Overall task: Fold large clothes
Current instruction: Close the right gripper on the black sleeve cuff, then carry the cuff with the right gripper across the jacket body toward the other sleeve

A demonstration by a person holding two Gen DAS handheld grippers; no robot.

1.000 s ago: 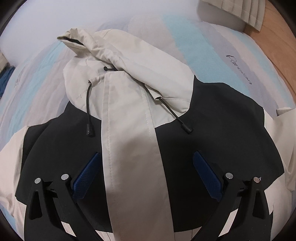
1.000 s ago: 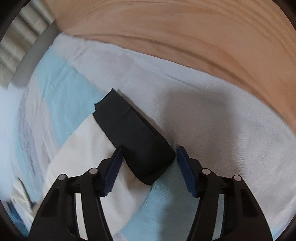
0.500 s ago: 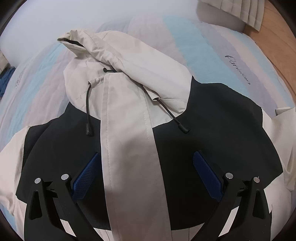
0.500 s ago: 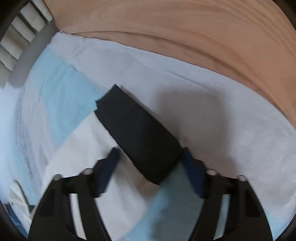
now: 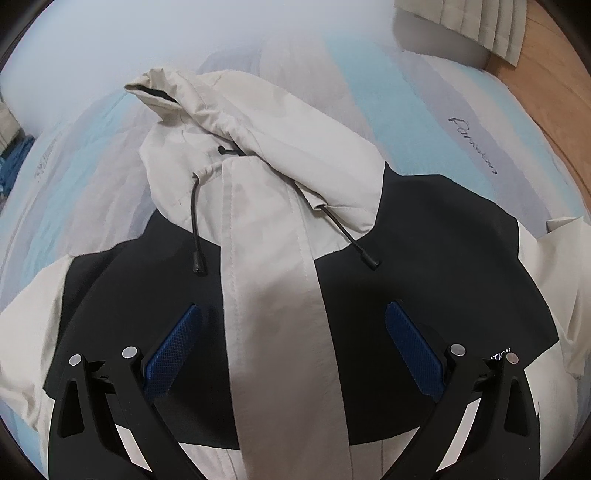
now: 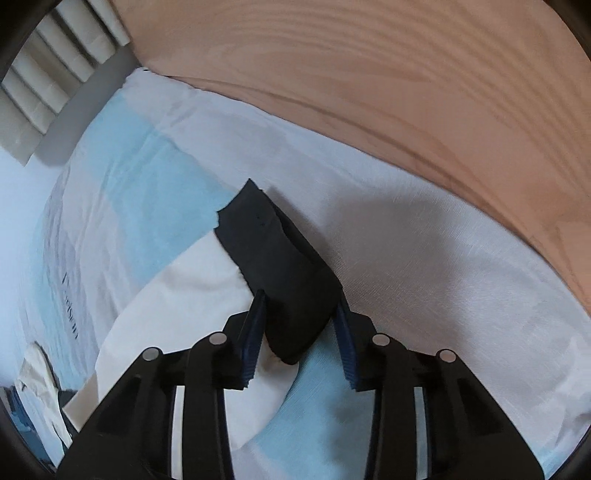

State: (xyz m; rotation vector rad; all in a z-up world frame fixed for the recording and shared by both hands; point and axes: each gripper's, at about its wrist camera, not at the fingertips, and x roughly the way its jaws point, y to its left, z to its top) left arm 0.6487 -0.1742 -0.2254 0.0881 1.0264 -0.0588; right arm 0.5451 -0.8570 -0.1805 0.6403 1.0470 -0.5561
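Note:
A beige and black hooded jacket (image 5: 273, 295) lies face up on a striped bed sheet (image 5: 406, 92), its hood (image 5: 258, 129) at the far end with two black drawcords. My left gripper (image 5: 291, 332) is open and empty, held just above the jacket's chest, its blue pads either side of the beige front placket. In the right wrist view the jacket's sleeve (image 6: 192, 291) ends in a black cuff (image 6: 280, 266). My right gripper (image 6: 299, 328) has closed in around the near end of that cuff, with both pads touching it.
A wooden floor (image 6: 406, 92) lies beyond the bed's edge in the right wrist view. Pleated beige curtains (image 6: 48, 85) hang at the top left there and show in the left wrist view (image 5: 476, 26). The sheet (image 6: 424, 258) around the cuff is flat.
My right gripper has moved forward over the cuff and narrowed from wide open until its pads meet the cuff. The left gripper has hardly moved.

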